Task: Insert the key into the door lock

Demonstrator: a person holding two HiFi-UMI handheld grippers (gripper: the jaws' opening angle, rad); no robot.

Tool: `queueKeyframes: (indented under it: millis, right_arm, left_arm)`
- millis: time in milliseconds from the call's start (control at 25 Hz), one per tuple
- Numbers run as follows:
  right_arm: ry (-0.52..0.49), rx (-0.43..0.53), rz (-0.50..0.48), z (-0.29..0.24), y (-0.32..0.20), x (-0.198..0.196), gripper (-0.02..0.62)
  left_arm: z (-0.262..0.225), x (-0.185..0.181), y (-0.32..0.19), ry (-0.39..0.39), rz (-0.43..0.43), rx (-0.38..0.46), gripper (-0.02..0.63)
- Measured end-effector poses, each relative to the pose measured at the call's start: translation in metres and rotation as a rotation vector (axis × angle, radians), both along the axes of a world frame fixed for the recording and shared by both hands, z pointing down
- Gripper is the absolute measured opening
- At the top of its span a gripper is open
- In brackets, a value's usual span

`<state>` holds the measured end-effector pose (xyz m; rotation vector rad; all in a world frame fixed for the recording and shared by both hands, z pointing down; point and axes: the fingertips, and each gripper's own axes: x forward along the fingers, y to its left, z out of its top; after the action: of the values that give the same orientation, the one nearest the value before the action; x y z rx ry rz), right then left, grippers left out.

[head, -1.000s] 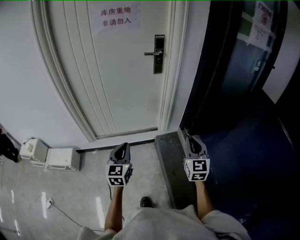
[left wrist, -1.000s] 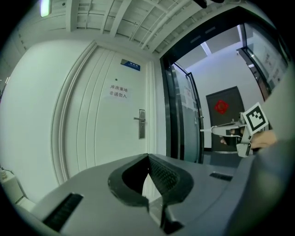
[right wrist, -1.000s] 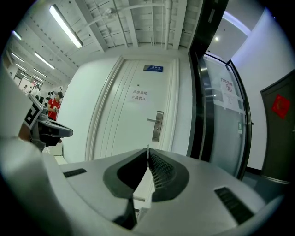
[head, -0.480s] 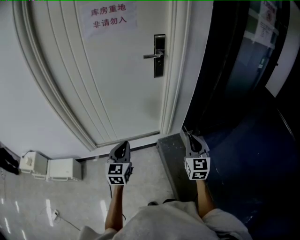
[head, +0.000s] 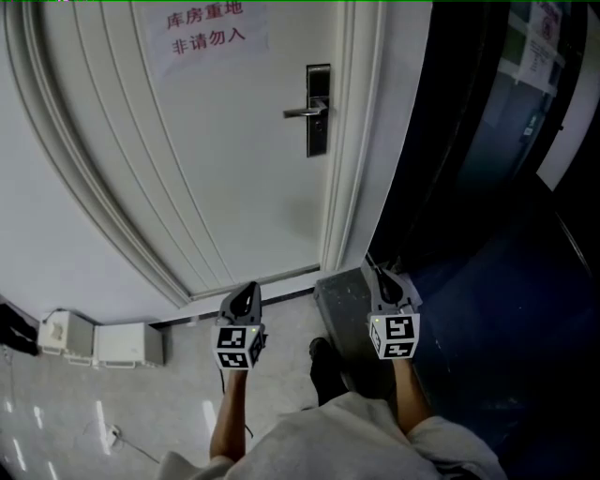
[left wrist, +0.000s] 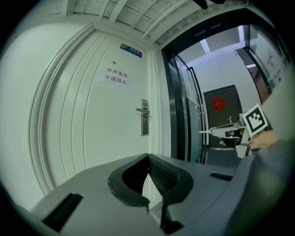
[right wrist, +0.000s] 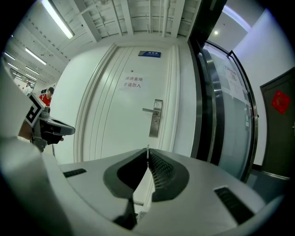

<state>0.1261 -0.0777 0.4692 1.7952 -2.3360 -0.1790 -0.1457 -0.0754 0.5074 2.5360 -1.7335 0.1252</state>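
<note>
Facing both tongs is one white door [head: 234, 169], closed, with one door lock [head: 319, 111] at its right edge: a dark upright plate carrying one lever handle [head: 302, 112] that points left. One paper sign [head: 206, 26] with two lines of red characters hangs on the upper panel.

Containers: two white boxes [head: 64, 335] stand side by side, touching, on the floor [head: 169, 412] against the wall left of the door. Both are closed, so their contents cannot be told.

Tongs: two.
- The left tongs [head: 246, 292] are closed. Their ribbed pads meet at the tips with nothing between them.
- The right tongs [head: 373, 272] are closed on a thin metal blade that sticks out past the tips. It is seen edge-on and reads as the key [right wrist: 147, 149].

Key position: it is held in the right tongs, well apart from the door lock, and lower than it in the head view. In the right gripper view the tip lines up just below and left of the lock plate.

One dark shoe [head: 323, 361] shows between the two forearms. A dark glass door [head: 487, 141] adjoins the frame on the right.
</note>
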Motion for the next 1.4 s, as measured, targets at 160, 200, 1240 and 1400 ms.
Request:
queueKeyframes:
  millis: [160,200,1240,1400]
  right_arm:
    - [-0.002,0.004,-0.023,0.004,-0.041,-0.004,0.029]
    - [-0.002,0.008,-0.029,0.004,-0.054,-0.005,0.029]
    - [-0.037,0.059,-0.207,-0.050,-0.401,-0.001,0.029]
    - [-0.034,0.043,-0.231,-0.042,-0.412,-0.010,0.029]
  left_arm:
    - [0.002,0.002,-0.039,-0.004,-0.008,0.002,0.017]
    - [0.003,0.003,-0.051,-0.006,-0.011,0.002,0.017]
    - [-0.046,0.040,-0.388,-0.021,-0.118,0.059,0.017]
    - [-0.042,0.036,-0.395,-0.023,-0.127,0.047,0.017]
